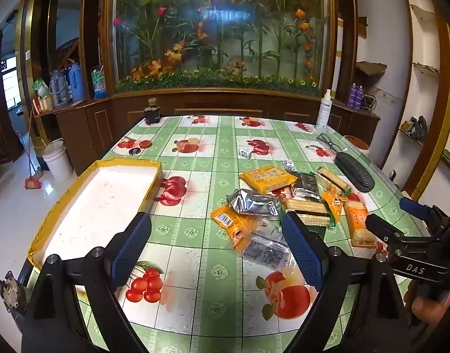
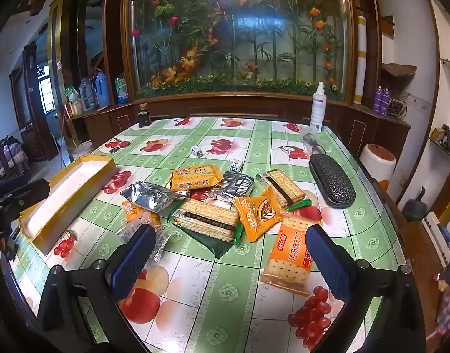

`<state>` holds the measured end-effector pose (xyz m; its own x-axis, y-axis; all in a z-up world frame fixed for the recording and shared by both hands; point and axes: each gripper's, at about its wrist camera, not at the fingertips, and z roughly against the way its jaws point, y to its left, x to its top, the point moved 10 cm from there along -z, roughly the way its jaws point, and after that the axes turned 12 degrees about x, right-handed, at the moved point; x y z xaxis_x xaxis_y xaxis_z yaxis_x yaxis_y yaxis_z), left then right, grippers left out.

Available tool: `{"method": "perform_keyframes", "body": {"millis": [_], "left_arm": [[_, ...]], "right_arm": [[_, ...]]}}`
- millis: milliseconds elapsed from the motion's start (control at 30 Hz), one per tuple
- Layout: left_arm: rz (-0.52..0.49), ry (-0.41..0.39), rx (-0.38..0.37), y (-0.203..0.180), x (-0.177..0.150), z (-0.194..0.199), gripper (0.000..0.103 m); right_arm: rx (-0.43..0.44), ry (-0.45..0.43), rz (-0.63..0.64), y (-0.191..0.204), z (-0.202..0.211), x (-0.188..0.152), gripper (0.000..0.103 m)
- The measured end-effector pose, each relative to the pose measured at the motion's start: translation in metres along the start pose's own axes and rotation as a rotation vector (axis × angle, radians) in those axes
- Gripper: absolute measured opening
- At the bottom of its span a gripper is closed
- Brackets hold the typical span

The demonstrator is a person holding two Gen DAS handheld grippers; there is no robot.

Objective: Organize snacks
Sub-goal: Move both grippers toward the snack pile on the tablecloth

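I hold the left gripper [image 1: 219, 247] and right gripper [image 2: 230, 257] wide and empty: pre-grasp step. Nearest, the orange cracker pack [image 2: 288, 254] lies flat, long axis running away from me. Next move: straddle its short sides. Beyond, the yellow-rimmed tray [image 1: 127, 163] waits at left.

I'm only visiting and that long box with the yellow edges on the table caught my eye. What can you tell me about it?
The yellow-edged tray is a long, shallow rectangular box, white inside, with low walls that look wrapped in shiny yellow tape. The material looks like foam or card, though that is hard to tell. It is open on top and holds no snacks; only faint marks show on its floor. It lies flat on the fruit-patterned tablecloth at the table's left edge, apart from the snack pile. Nothing but the cloth touches it.
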<state>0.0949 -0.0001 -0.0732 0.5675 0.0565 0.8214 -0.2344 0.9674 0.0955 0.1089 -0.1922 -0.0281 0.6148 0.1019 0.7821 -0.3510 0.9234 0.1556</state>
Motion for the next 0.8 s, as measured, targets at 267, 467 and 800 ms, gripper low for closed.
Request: {"method": "perform_keyframes", "body": {"millis": [267, 467, 800], "left_arm": [[-0.03, 0.077, 0.077, 0.001, -0.018, -0.023, 0.091], [-0.042, 0.083, 0.104, 0.0, -0.023, -0.03, 0.091], [-0.046, 0.077, 0.088, -0.005, -0.024, -0.032, 0.091]], "right_arm": [[-0.017, 0.029, 0.006, -0.011, -0.007, -0.007, 0.103], [-0.017, 0.049, -0.003, -0.016, -0.014, -0.014, 0.103], [-0.028, 0.06, 0.001, -0.018, -0.019, -0.017, 0.103]]}}
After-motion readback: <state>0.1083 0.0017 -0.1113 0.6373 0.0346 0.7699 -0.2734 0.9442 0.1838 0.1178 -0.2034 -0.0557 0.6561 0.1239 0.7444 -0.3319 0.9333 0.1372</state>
